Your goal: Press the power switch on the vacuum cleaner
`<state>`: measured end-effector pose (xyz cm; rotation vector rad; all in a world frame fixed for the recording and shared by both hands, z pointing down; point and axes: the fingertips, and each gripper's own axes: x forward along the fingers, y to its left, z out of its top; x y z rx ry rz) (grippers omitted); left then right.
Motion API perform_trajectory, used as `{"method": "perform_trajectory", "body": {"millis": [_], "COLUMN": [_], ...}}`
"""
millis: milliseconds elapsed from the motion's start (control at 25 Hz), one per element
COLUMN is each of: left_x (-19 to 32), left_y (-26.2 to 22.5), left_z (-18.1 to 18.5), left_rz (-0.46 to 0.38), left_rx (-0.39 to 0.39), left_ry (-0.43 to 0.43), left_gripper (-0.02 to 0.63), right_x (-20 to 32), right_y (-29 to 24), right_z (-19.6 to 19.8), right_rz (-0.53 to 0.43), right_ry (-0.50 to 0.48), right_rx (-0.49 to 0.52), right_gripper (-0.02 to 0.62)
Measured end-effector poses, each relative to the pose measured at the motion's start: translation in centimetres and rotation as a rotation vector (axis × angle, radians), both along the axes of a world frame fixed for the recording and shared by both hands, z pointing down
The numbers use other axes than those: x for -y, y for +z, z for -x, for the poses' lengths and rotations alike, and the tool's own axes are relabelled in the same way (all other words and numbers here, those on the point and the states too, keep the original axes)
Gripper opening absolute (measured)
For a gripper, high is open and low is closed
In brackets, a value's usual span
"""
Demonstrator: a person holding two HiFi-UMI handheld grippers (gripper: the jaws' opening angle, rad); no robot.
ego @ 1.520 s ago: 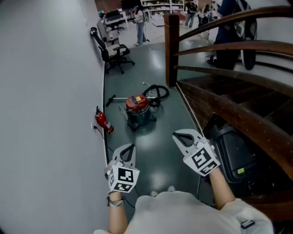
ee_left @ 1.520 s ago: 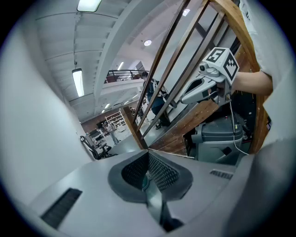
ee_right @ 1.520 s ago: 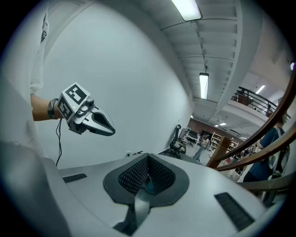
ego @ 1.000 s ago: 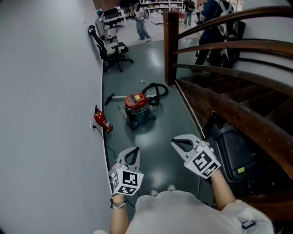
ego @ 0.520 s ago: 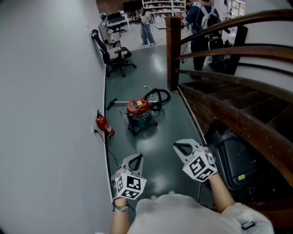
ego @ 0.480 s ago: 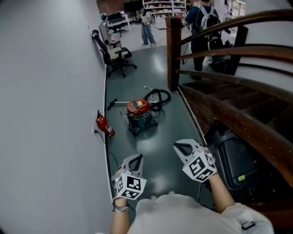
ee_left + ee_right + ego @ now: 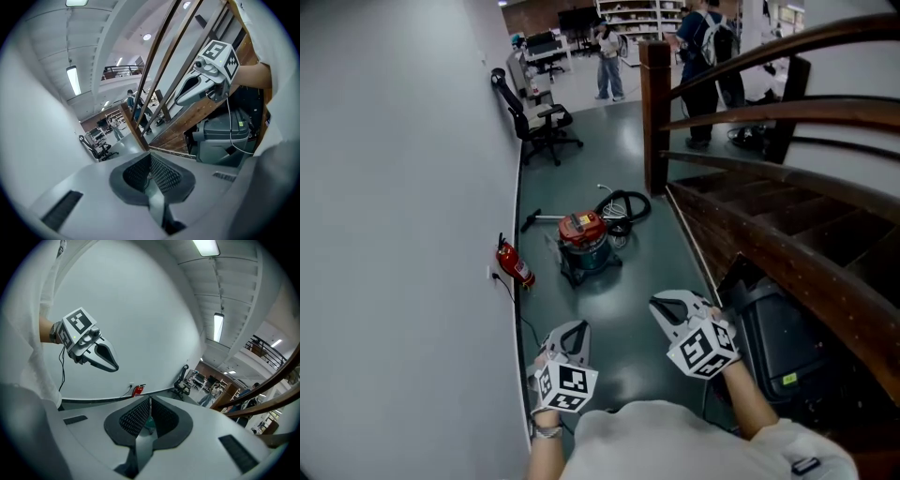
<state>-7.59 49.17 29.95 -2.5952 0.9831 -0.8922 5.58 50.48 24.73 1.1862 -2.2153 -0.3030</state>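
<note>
Vacuum cleaner [image 7: 584, 242] ahead, hose [image 7: 625, 203] beside | fire extinguisher [image 7: 514, 266] left | left claw [image 7: 579, 327], right claw [image 7: 657, 304] clenched empty

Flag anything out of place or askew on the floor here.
Only minor: the vacuum cleaner sits mid-corridor, its hose coiled loose behind it and its wand lying flat on the floor toward the wall. No spill or damage shows.

Left tongs [image 7: 577, 328] and right tongs [image 7: 657, 302] point forward, both closed, empty.
</note>
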Motion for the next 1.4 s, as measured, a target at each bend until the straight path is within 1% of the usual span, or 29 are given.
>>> {"method": "perform_trajectory", "body": {"millis": [200, 400, 600, 760, 920, 1160, 1400], "left_x": [-0.6, -0.6, 0.8, 2.8, 6.1, 13.4, 21.3], "left_y": [0.3, 0.3, 0.2, 0.0, 0.1, 0.0, -0.7], "left_z": [-1.0, -1.6, -1.6, -2.0, -2.5, -3.3, -3.2], "left_rz": [-0.002, 0.001, -0.007, -0.01, -0.016, -0.041, -0.044], "left_rx": [0.018, 0.025, 0.028, 0.021, 0.009, 0.018, 0.021], "left_ry": [-0.023, -0.041, -0.048, -0.043, -0.024, 0.025, 0.059], "left_gripper": [-0.003, -0.003, -0.003, -0.003, -0.003, -0.003, -0.003], "right_x": [-0.2, -0.2, 0.8, 2.6, 5.5, 12.3, 19.8], "right_y": [-0.3, 0.3, 0.2, 0.1, 0.1, -0.5, -1.6], "right_z": [-1.4, -2.2, -2.0, -2.5, -3.2, -4.9, -4.3], "right_rz": [-0.003, 0.002, -0.004, -0.006, -0.011, -0.039, -0.049], "right_ry": [-0.007, -0.04, -0.049, -0.036, -0.023, 0.03, 0.067], "right_rx": [0.063, -0.012, -0.007, 0.007, -0.004, -0.018, -0.004], "right_gripper": [0.031, 0.031, 0.031, 0.031, 0.031, 0.031, 0.031]}}
